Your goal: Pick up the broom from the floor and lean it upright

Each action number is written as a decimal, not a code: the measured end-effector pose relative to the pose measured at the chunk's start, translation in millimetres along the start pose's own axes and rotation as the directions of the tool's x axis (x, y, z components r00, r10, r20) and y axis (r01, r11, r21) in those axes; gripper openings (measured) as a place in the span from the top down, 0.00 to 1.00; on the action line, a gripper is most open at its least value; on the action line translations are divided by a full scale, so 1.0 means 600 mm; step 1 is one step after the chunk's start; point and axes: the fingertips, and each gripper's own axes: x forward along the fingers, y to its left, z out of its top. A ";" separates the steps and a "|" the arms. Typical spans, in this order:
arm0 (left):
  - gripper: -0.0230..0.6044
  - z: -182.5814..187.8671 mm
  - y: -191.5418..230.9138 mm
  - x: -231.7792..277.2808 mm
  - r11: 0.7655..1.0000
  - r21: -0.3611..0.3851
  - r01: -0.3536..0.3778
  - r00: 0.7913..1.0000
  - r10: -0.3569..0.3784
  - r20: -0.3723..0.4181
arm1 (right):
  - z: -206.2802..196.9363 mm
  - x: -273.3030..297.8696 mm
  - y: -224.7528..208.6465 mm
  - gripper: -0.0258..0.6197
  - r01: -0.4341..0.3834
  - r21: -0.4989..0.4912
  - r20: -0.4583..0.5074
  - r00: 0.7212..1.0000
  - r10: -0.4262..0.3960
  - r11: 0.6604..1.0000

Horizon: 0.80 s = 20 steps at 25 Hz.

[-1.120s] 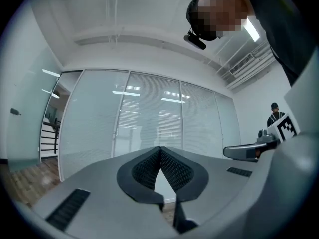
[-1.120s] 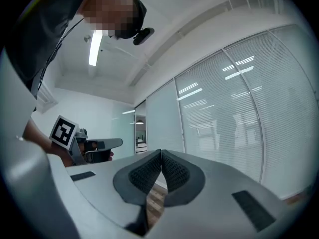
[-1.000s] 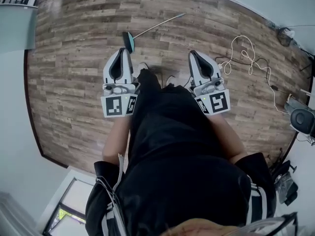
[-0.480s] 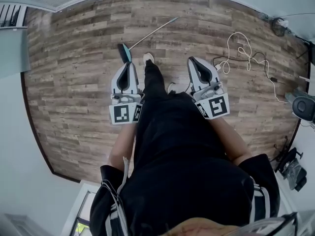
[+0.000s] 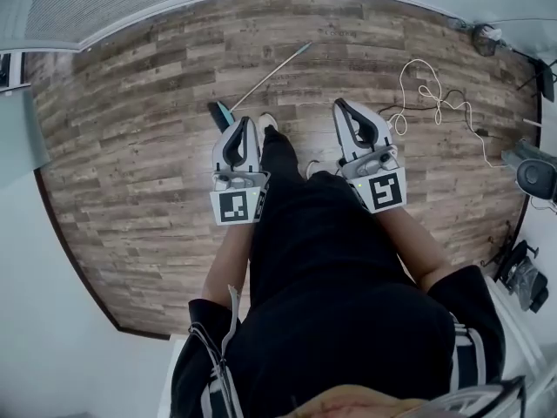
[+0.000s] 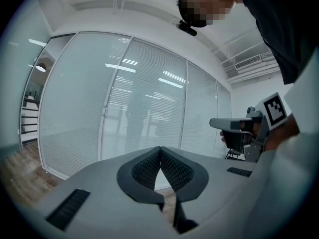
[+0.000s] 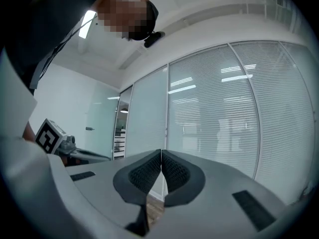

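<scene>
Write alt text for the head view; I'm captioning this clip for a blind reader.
A broom lies on the wood floor just ahead of a standing person seen from above. The person holds the left gripper and right gripper out front, both with jaws shut and empty. A white cable lies loose at right.

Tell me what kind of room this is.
Probably an office room: full-height glass partition walls with white slatted blinds, a brown wood-plank floor, and a loose white cable lying on it.
</scene>
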 end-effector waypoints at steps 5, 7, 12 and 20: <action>0.93 -0.016 0.086 0.071 0.999 -0.005 0.046 0.998 -0.046 -0.049 | 0.015 0.108 -0.031 0.93 0.073 -0.009 0.017 0.997 -0.073 0.997; 0.93 -0.034 0.111 0.101 0.998 -0.016 0.068 0.995 -0.069 -0.072 | 0.011 0.139 -0.043 0.93 0.106 0.003 0.022 0.994 -0.106 0.994; 0.93 -0.107 0.138 0.184 0.988 -0.082 0.128 0.980 -0.139 -0.144 | -0.017 0.216 -0.068 0.93 0.162 0.012 0.062 0.985 -0.162 0.987; 0.93 -0.341 0.167 0.289 0.981 -0.096 0.170 0.932 -0.192 -0.308 | -0.162 0.325 -0.112 0.93 0.145 0.077 0.049 0.988 -0.149 0.987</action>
